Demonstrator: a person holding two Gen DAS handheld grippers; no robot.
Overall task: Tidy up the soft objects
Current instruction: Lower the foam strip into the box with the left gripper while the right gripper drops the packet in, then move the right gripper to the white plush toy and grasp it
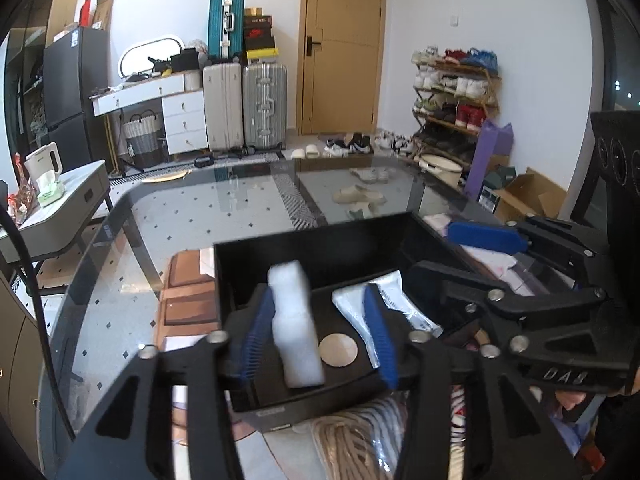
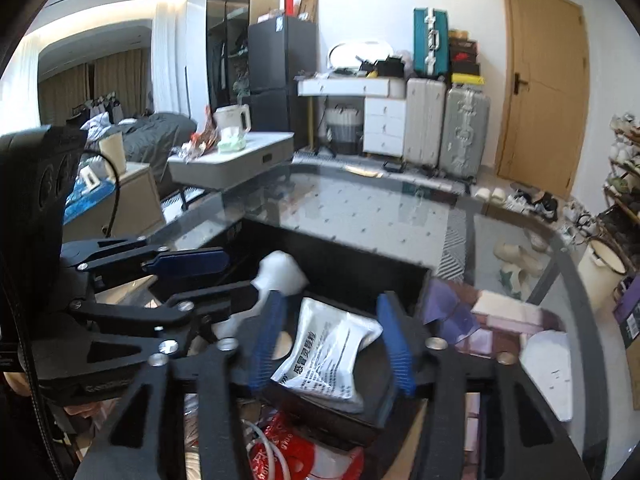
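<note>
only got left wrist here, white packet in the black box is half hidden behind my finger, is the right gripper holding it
Observer: No. In the right wrist view the right gripper is open. The white packet lies flat in the black box between its fingers, and neither pad seems to press on it.
Operator: whats just right of the box, the other gripper blocks it for me
Observer: A crumpled purple cloth lies on the glass table, right beside the box's right wall.
</note>
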